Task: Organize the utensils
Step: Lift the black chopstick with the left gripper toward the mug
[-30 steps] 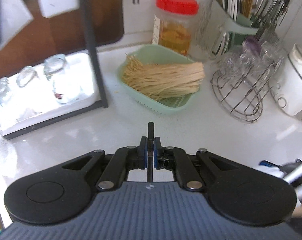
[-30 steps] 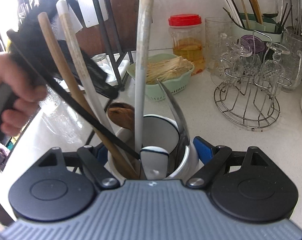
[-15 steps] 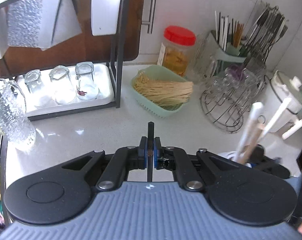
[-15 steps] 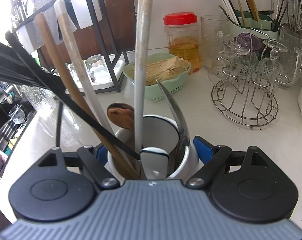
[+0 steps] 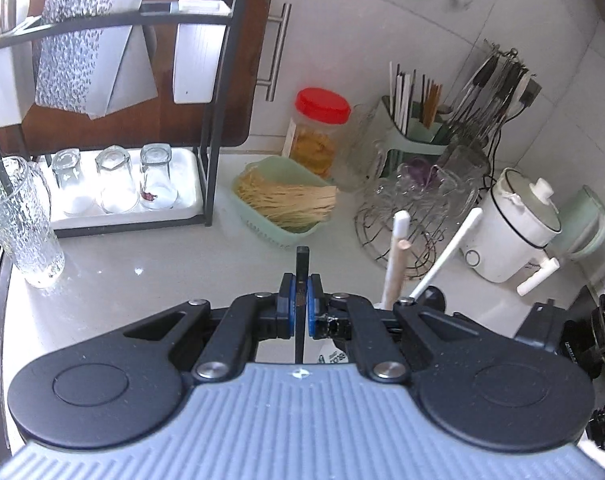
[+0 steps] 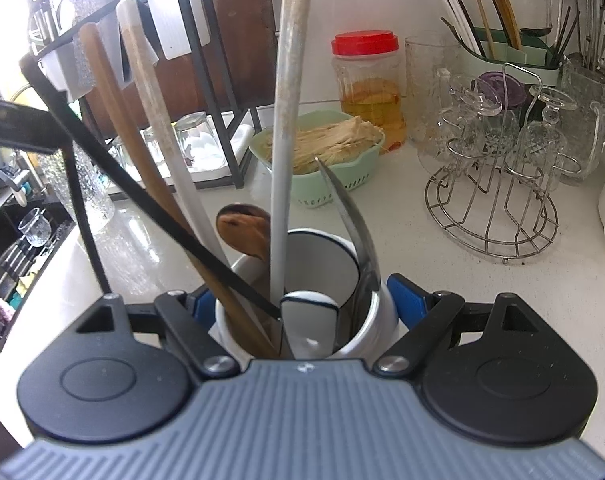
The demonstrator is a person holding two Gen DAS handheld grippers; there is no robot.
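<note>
Left tool (image 5: pixel 300 307) risen, pulled back from basket, pinching thin black stick (image 5: pixel 302 264). Right tool (image 6: pixel 302 304) unmoved, clamping white mug (image 6: pixel 322 256). Stick probably headed for mug.

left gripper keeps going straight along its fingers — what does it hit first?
Likely bare countertop. The left gripper, shut on a thin black utensil handle, points down at open counter; the green basket of noodles lies just beyond in that line. Depth is hard to judge.
</note>
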